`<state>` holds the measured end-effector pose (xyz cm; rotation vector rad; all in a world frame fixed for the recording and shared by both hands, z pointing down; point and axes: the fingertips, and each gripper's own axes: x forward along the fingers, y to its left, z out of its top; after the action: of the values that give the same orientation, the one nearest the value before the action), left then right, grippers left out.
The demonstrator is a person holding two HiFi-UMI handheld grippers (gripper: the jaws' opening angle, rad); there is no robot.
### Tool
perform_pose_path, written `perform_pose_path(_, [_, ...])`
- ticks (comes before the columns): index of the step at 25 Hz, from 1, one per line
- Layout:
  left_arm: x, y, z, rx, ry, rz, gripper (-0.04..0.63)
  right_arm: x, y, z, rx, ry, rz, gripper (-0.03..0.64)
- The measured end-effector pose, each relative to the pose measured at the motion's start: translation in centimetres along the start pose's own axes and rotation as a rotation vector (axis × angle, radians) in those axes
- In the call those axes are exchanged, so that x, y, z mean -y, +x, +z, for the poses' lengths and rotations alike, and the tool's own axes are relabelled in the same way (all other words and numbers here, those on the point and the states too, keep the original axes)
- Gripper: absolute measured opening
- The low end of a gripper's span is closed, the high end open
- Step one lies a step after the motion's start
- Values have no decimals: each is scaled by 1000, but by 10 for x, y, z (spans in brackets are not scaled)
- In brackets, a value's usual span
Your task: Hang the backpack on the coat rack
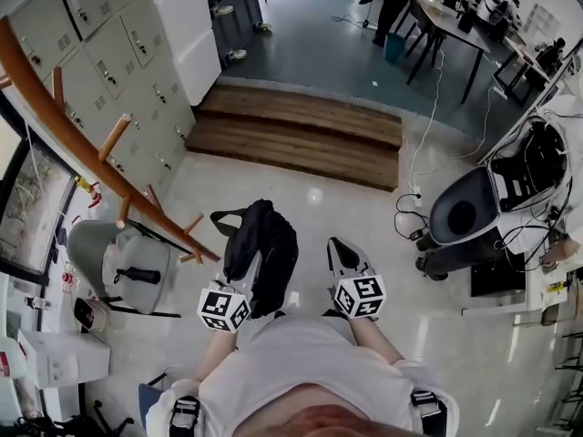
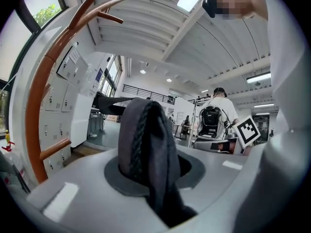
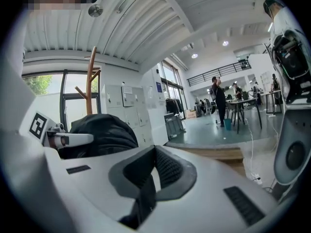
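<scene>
The black backpack (image 1: 269, 244) hangs in front of me from my left gripper (image 1: 252, 267). In the left gripper view that gripper (image 2: 148, 165) is shut on a dark looped strap (image 2: 146, 135) of the pack. My right gripper (image 1: 339, 246) is level with it on the right, apart from the pack. Its jaws (image 3: 154, 171) stand slightly open with nothing between the pads. The right gripper view shows the backpack (image 3: 102, 130) to its left. The brown wooden coat rack (image 1: 86, 148) with its pegs rises on the left, close to the pack. It is also in the left gripper view (image 2: 41, 96).
Grey lockers (image 1: 109, 53) line the wall behind the rack. A grey chair (image 1: 123, 267) stands at the rack's foot. A wooden step (image 1: 301, 135) lies ahead. A black-and-white machine (image 1: 474, 212) with cables is on the right. Tables (image 1: 455, 25) and people are farther off.
</scene>
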<state>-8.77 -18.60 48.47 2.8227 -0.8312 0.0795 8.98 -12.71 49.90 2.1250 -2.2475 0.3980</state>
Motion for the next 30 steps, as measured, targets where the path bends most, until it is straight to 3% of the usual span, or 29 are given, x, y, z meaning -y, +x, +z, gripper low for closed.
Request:
perform_pose_path(6, [-12, 24, 2, -19, -11, 21, 97, 15, 26, 4, -27, 14, 22, 8])
perform_pose_path(18, [0, 60, 13, -2, -62, 152, 97, 59, 53, 31, -48, 7, 140, 8])
perform_pose_path(30, [6, 45, -31, -70, -124, 219, 97, 58, 43, -13, -151, 31, 186, 9])
